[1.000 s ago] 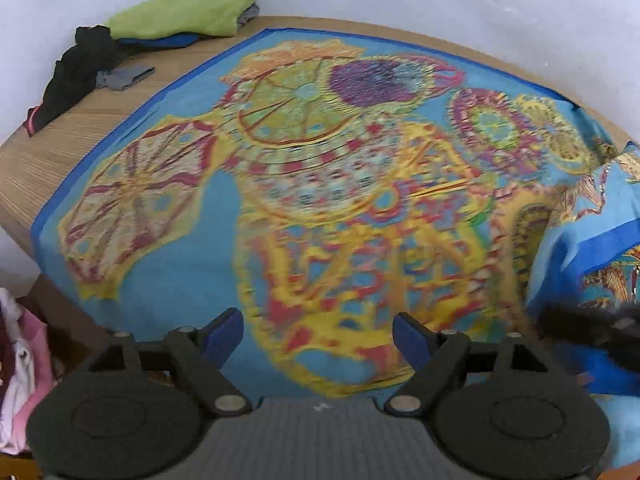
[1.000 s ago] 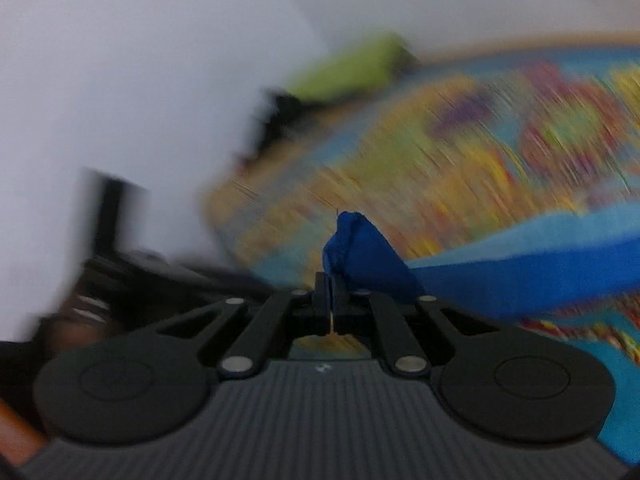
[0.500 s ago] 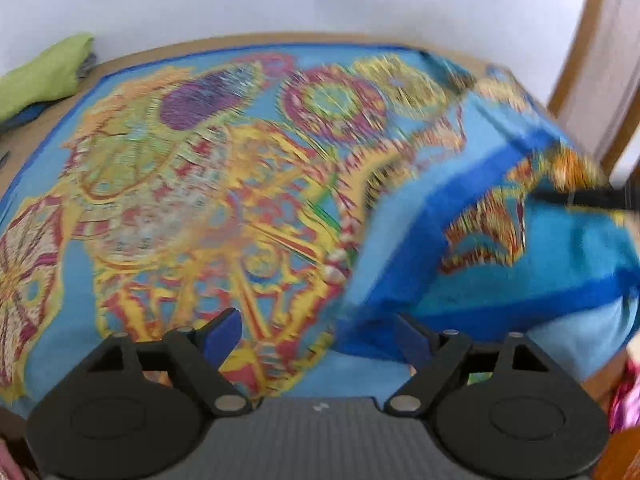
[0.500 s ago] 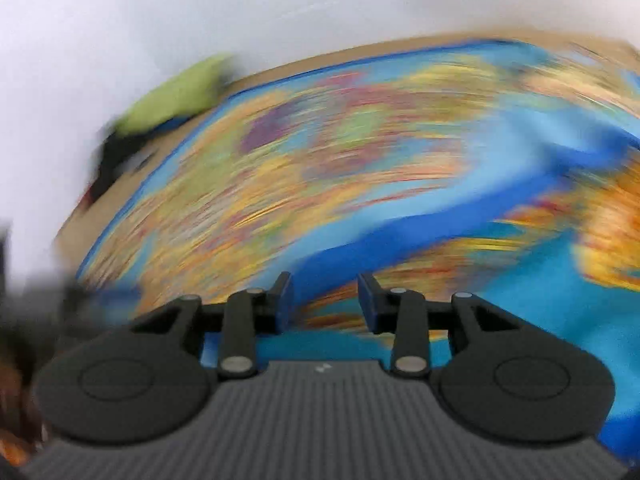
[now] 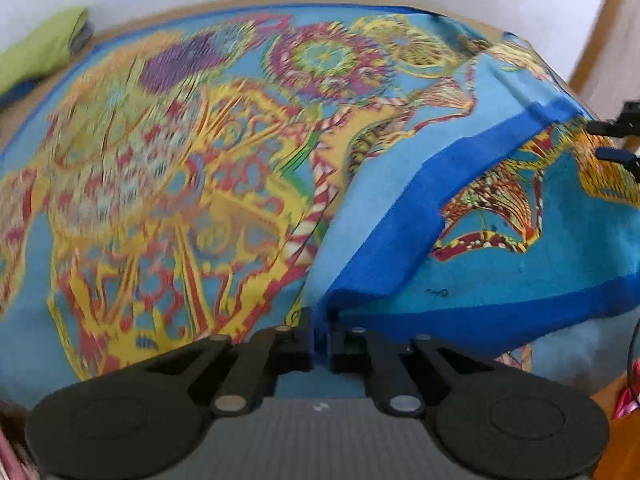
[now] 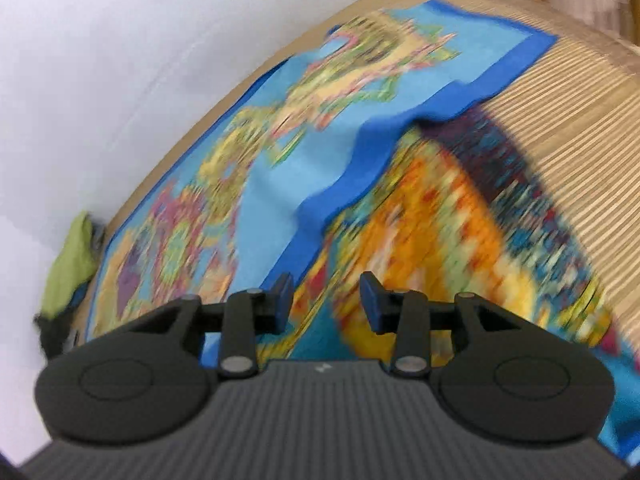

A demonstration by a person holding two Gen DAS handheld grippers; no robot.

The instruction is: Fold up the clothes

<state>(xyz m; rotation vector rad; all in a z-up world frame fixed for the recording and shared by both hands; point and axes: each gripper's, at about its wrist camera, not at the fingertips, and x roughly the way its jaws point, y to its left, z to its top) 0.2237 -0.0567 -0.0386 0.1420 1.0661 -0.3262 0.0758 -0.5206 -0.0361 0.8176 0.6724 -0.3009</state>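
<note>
The left tongs (image 5: 320, 334), spread wide a second ago, now clench the blue hem of the patterned scarf (image 5: 240, 152), which lies across the bench (image 6: 568, 128) ahead. The right tongs (image 6: 326, 300), clamped earlier, hover released above its turned-over corner.

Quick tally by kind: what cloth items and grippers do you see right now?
Patterned blue scarf: 1
Green folded garment: 1
Grippers: 2, left gripper and right gripper
Total: 4
</note>
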